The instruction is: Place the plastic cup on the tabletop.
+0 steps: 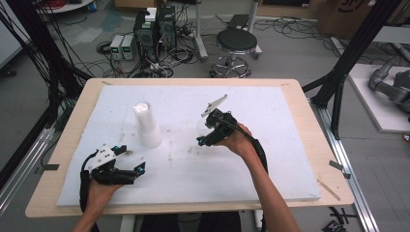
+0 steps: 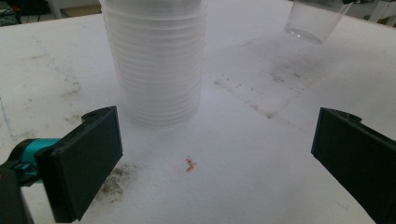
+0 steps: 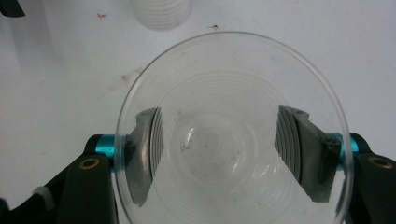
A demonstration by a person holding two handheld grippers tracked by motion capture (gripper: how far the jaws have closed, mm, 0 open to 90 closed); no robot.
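The right tongs (image 1: 202, 134) are closed on a single clear cup (image 3: 231, 135), one pad pressing on each side of its wall, and they hold it above the middle of the counter (image 1: 290, 145). The cup stack (image 1: 147, 124) stands upright to their left, well apart. The left tongs (image 1: 139, 169) are wide open and hold nothing, near the stack's foot.
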